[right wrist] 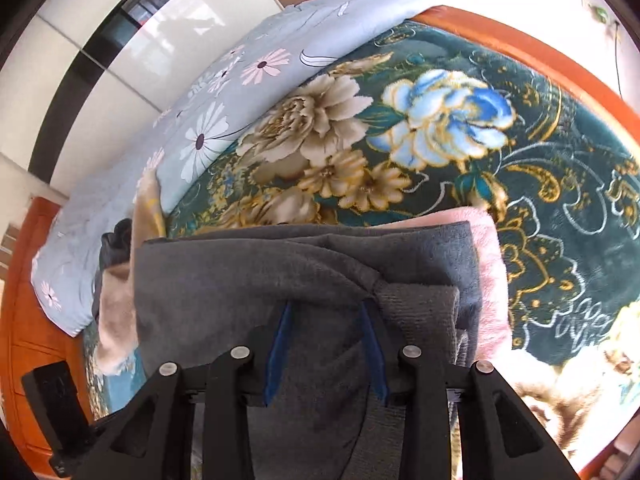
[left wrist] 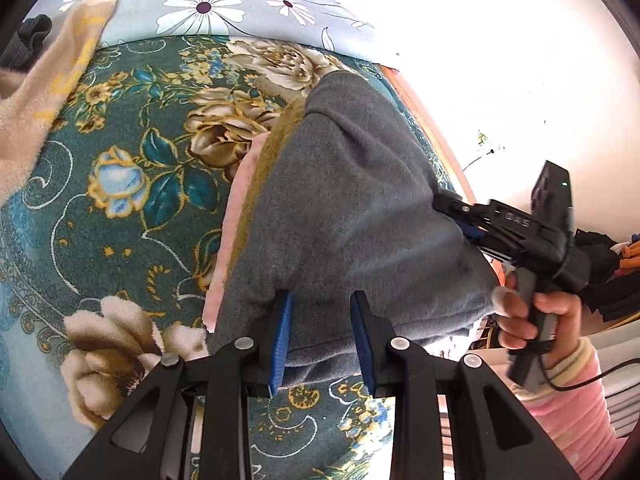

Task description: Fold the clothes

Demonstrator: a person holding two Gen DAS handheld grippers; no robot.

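A grey fleece garment (left wrist: 360,200) lies folded on the bed, over a pink fluffy garment (left wrist: 230,232) whose edge shows at its left. My left gripper (left wrist: 322,300) is shut on the grey garment's near edge, with cloth filling the gap between the blue pads. At the right a hand (left wrist: 532,320) holds my right gripper (left wrist: 456,220), which bites into the garment's right side. In the right wrist view the right gripper (right wrist: 326,310) is shut on a bunched fold of the grey garment (right wrist: 248,276), and the pink garment (right wrist: 490,264) sticks out on the right.
A dark green flowered blanket (left wrist: 132,208) covers the bed. A blue daisy-print quilt (left wrist: 224,4) lies along the far side. A beige towel (left wrist: 48,92) and a dark garment (left wrist: 28,40) sit at the far left. The orange wooden bed frame (right wrist: 520,48) rims the mattress.
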